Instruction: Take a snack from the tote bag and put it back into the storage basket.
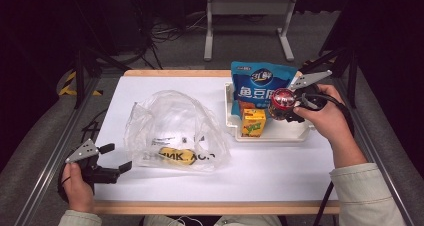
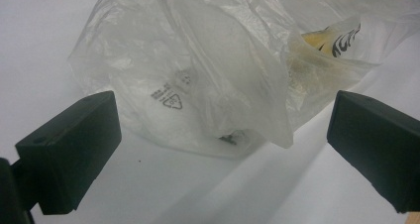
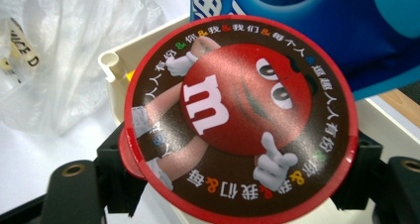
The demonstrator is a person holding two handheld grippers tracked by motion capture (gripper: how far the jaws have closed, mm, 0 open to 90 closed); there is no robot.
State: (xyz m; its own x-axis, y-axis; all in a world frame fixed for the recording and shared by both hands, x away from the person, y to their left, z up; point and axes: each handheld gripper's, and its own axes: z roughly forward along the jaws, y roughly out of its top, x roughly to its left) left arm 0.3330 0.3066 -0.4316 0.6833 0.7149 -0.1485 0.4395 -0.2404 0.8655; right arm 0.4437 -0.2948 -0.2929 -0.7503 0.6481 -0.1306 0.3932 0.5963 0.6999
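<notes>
Clamping the round candy tub [image 1: 282, 104] between its jaws, the right gripper [image 1: 295, 106] holds it above the white tray [image 1: 295, 134], while the left gripper [image 1: 112, 158] rests open beside the plastic bag [image 1: 172, 128].

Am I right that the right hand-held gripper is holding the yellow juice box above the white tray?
Not quite: the right hand-held gripper holds a round red candy tub, as the right gripper view shows. The yellow juice box stands in the white tray.
</notes>
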